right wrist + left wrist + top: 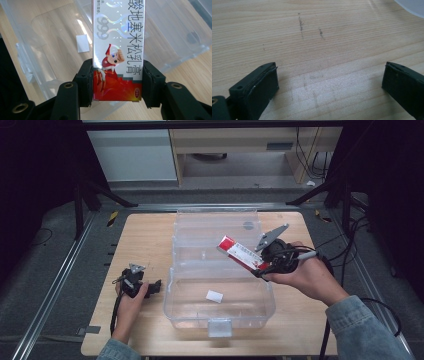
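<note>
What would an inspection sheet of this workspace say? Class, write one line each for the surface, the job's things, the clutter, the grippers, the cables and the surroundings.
Surface: wooden table, faint dark scuff marks.
Job's things: clear plastic box open, lid laid back; white slip inside; red-and-white carton held above the box.
Clutter: nothing seen.
Grippers: left gripper open, low by the table beside the box; right gripper shut on the carton.
Cables: black cables right of the table.
Surroundings: dark floor, metal rails, pale cabinets beyond.
</note>
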Available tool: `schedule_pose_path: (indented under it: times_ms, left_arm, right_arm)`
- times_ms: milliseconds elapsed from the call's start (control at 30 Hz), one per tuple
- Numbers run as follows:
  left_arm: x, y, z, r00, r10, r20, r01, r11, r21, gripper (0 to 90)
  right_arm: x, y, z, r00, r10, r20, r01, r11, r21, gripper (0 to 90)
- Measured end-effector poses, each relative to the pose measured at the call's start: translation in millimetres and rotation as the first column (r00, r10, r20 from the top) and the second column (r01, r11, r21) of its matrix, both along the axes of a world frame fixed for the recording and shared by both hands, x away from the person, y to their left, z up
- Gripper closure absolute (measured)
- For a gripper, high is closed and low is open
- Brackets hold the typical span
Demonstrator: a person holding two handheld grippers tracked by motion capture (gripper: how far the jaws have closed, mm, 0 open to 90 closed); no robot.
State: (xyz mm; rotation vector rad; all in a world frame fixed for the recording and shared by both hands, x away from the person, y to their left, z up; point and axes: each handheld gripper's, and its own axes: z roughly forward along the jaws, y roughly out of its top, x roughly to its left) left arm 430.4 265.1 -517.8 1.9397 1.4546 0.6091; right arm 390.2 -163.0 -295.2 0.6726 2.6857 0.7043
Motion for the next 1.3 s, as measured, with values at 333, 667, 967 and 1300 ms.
schedule_pose_path:
  times_ms: [333, 667, 967, 1300]
  left_arm:
    - [0.5, 0.1, 0.0, 1.0000, -0.007, -0.001, 0.007, 1.0000, -0.001, 0.0]
    - [0.5, 0.0, 0.0, 1.0000, -0.009, -0.001, 0.009, 1.0000, -0.002, 0.0]
    - [0.2, 0.0, 0.0, 0.9999, -0.012, -0.002, 0.012, 0.9999, -0.001, 0.0]
    - [0.2, 0.0, 0.1, 0.9999, -0.013, -0.002, 0.013, 0.9999, -0.001, 0.0]
  right_arm:
    - [3.4, 32.6, -5.2, 0.9956, 0.089, -0.030, -0.089, 0.996, -0.021, 51.4]
    - [1.7, 52.0, -10.5, 0.9900, 0.135, -0.040, -0.137, 0.990, -0.034, 51.4]
    - [-0.8, 65.7, -11.4, 0.9849, 0.165, -0.053, -0.167, 0.984, -0.055, 51.4]
    - [2.5, 81.6, -18.7, 0.9758, 0.204, -0.077, -0.210, 0.974, -0.080, 51.4]
